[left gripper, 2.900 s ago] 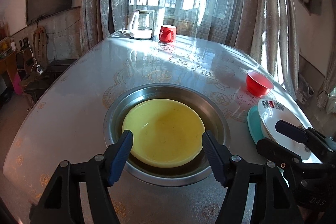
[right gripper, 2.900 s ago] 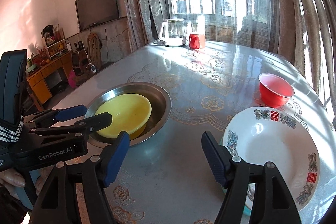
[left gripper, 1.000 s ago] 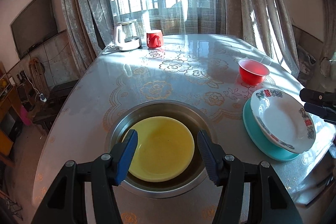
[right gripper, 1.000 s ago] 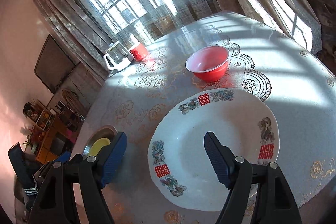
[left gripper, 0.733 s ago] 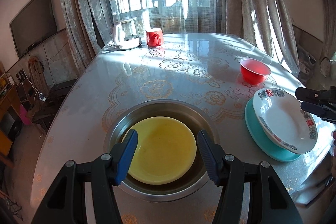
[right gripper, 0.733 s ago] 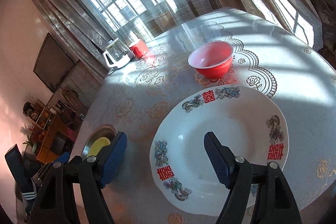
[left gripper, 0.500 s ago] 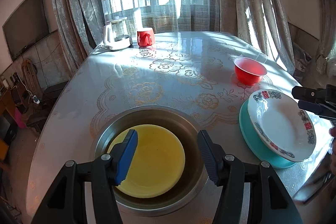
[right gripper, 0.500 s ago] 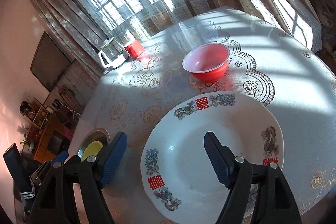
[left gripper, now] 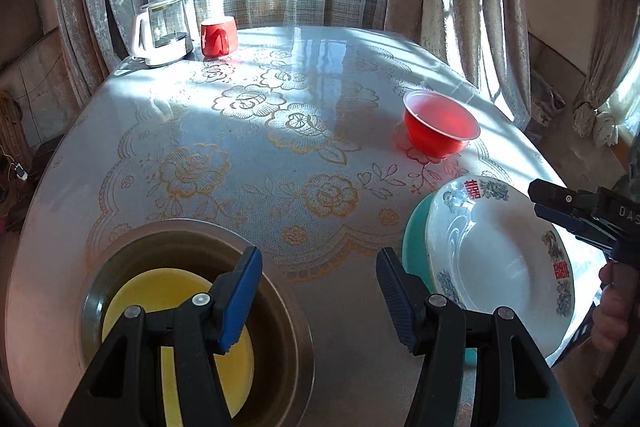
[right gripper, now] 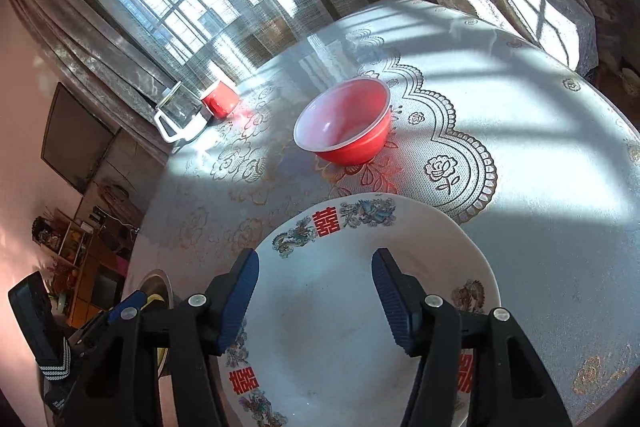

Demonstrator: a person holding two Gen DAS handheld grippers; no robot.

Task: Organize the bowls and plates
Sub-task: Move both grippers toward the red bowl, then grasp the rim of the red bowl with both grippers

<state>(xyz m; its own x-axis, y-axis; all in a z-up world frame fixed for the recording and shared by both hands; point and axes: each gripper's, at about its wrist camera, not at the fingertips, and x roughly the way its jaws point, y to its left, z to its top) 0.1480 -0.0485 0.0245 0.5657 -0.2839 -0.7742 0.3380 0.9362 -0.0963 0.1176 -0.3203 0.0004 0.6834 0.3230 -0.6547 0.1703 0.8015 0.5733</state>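
Observation:
A yellow plate (left gripper: pixel 168 311) lies in a steel basin (left gripper: pixel 288 311) at the table's near left. A white patterned plate (left gripper: pixel 500 263) rests on a teal plate (left gripper: pixel 414 239) at the near right; it fills the right wrist view (right gripper: pixel 340 327). A red bowl (left gripper: pixel 440 127) stands beyond them, also in the right wrist view (right gripper: pixel 344 127). My left gripper (left gripper: pixel 318 291) is open and empty above the table between basin and plates. My right gripper (right gripper: pixel 314 295) is open and empty over the white plate; it shows in the left wrist view (left gripper: pixel 560 205).
A glass kettle (left gripper: pixel 162 31) and a red mug (left gripper: pixel 218 37) stand at the table's far edge by the curtained window. The table (left gripper: pixel 260 131) has a lace-patterned cover. The left gripper shows at the right wrist view's lower left (right gripper: pixel 124 307).
My left gripper has swung right, off the basin toward the stacked plates. My right gripper has moved closer over the white plate. Both stay open.

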